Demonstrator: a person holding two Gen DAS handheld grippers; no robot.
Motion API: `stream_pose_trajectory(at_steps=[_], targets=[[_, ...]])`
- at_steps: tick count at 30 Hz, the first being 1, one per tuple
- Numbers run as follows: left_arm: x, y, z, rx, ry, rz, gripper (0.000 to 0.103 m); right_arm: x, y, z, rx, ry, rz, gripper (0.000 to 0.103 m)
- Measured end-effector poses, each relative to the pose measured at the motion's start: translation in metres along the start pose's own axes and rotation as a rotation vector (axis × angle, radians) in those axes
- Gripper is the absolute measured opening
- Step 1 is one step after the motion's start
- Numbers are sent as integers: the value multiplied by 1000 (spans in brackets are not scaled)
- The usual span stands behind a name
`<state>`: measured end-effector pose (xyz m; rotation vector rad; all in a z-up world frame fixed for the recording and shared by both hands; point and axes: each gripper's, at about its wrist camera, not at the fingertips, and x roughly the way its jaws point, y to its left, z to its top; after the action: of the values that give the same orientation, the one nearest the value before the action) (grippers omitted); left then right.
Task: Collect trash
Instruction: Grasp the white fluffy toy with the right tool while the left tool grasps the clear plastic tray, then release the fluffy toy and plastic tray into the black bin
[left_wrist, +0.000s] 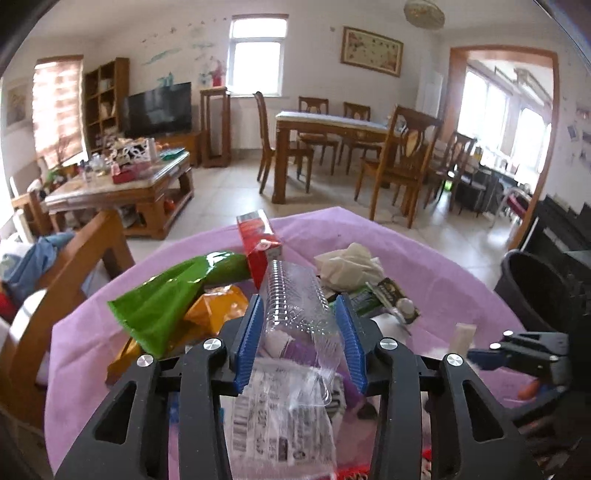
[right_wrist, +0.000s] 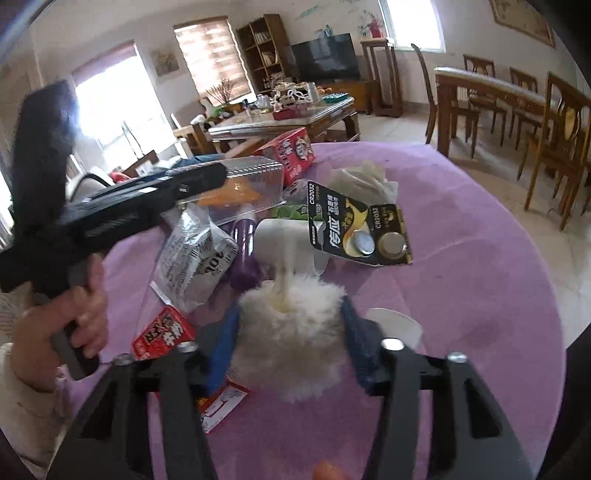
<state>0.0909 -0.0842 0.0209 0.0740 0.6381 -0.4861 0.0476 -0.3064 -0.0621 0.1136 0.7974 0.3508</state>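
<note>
Trash lies piled on a round table with a purple cloth (left_wrist: 424, 258). My left gripper (left_wrist: 300, 314) is shut on a clear ribbed plastic tray (left_wrist: 295, 295), held above the pile. Around it lie a green wrapper (left_wrist: 166, 295), an orange wrapper (left_wrist: 218, 310), a red carton (left_wrist: 258, 240) and crumpled tissue (left_wrist: 351, 264). My right gripper (right_wrist: 290, 328) is shut on a white fluffy duster head (right_wrist: 291, 332) with a cream stick, low over the cloth (right_wrist: 480, 258). A black battery card (right_wrist: 354, 229), a white cup (right_wrist: 288, 240) and a silver wrapper (right_wrist: 195, 258) lie just ahead.
A black bin (left_wrist: 535, 291) stands at the table's right side. A wooden chair back (left_wrist: 74, 266) is at the left edge. Beyond are a cluttered coffee table (left_wrist: 122, 177), a dining table (left_wrist: 332, 125) with chairs, and a TV (left_wrist: 159, 109).
</note>
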Motion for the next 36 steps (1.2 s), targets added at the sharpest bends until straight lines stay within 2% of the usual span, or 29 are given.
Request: stream_pose_trajectory(at_steps=[2,6,12,16,20,26,32,36], targets=[[-9,0,-3,-9,-18,-8,40,-4,2,-1,-7,-5,-2,36],[-39,-1,-6,-28,-69,-39,39,-17,1,-9,4,-46,29,33],[-74,-18,-4,-37,-120,-126,39,-64,-22,-12,107,-175,128,33],[-81,-40,0,-30,-124,-201,39,-101,-49,-16,177,-258,153,33],[-74,-76,3,-2,-113,-288,39,-130,-79,-22,229,-326,82,33],[-41,-152,4,15,-51,-476,39,-180,-145,-51,341,-406,-51,33],[5,-240,-4,21,21,-665,39,-220,-205,-88,454,-450,-248,33],[43,-293,-15,15,89,-746,39,-233,-238,-112,529,-453,-333,33]])
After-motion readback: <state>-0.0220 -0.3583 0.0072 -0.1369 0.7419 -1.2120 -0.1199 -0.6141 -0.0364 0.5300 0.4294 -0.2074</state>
